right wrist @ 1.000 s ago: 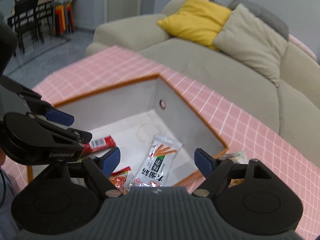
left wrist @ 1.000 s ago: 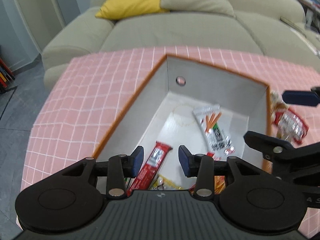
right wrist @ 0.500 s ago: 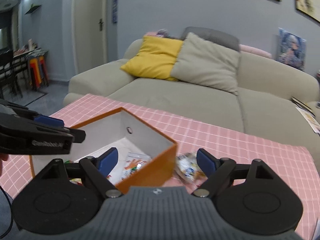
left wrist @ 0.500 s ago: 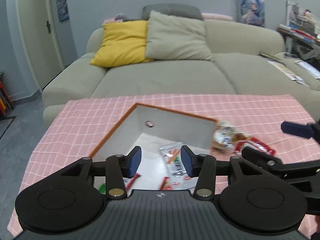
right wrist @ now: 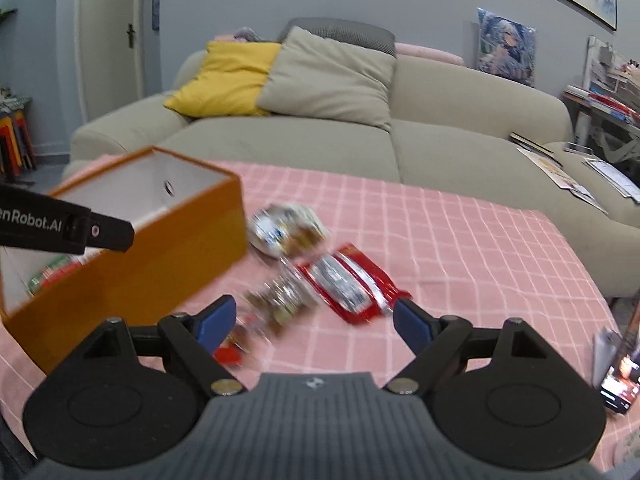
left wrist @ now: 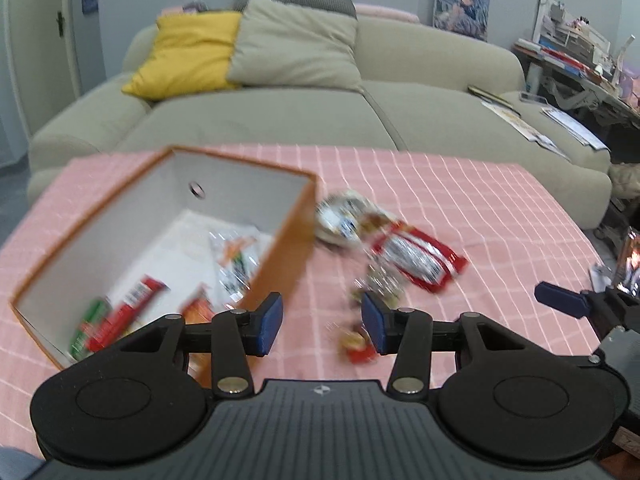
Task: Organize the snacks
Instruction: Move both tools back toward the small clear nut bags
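An orange box point(left wrist: 294, 240) with a white inside stands on the pink checked tablecloth point(left wrist: 460, 200) and holds several snack packets point(left wrist: 120, 320). To its right lie loose snacks: a red packet point(left wrist: 416, 258), a silvery round bag point(left wrist: 340, 218), a small foil pack point(left wrist: 380, 284) and a small red sweet point(left wrist: 356, 346). My left gripper point(left wrist: 322, 322) is open and empty above the box's right corner. My right gripper point(right wrist: 316, 322) is open wide and empty over the loose snacks point(right wrist: 344, 280). The box also shows in the right wrist view point(right wrist: 160, 248).
A beige sofa point(left wrist: 320, 112) with a yellow cushion point(left wrist: 188, 52) stands behind the table. A phone point(right wrist: 618, 384) lies at the table's right edge. Shelves with papers point(left wrist: 576, 48) stand at the far right.
Both grippers have pulled up and back from inside the box and swung right. The view now takes in the loose snacks on the cloth. Both stay open and empty.
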{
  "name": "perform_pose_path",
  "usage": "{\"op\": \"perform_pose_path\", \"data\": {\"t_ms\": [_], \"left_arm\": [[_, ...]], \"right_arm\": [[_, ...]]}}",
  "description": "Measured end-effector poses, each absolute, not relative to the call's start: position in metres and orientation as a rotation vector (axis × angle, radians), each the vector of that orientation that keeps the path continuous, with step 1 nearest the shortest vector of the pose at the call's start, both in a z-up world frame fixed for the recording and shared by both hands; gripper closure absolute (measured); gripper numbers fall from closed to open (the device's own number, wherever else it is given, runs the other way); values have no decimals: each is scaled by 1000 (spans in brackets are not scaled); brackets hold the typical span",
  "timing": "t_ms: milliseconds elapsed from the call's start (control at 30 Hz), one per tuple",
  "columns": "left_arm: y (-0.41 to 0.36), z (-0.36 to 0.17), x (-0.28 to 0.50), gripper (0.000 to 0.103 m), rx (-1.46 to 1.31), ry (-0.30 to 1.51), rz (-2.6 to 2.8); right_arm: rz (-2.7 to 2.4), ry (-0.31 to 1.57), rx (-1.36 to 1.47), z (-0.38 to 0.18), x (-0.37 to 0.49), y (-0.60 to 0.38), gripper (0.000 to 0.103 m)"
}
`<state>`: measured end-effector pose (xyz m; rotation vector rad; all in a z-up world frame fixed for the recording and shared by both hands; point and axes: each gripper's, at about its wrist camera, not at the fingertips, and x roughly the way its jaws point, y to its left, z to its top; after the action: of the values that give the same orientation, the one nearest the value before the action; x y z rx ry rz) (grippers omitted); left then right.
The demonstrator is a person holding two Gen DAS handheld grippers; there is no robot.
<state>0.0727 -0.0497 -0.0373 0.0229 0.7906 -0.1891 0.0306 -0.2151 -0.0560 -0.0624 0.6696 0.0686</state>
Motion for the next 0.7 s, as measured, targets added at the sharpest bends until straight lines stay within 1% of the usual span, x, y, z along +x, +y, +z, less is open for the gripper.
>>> {"op": "perform_pose_path", "data": {"t_ms": [300,700], "left_arm": [[-59,-74,81,49,-23,879,-189],[-71,-113,116,48,-36,965,-238]], "right_arm": [[59,728,-70,-84,35,-226,20],[81,786,-122,-108,59,-221,21]]}}
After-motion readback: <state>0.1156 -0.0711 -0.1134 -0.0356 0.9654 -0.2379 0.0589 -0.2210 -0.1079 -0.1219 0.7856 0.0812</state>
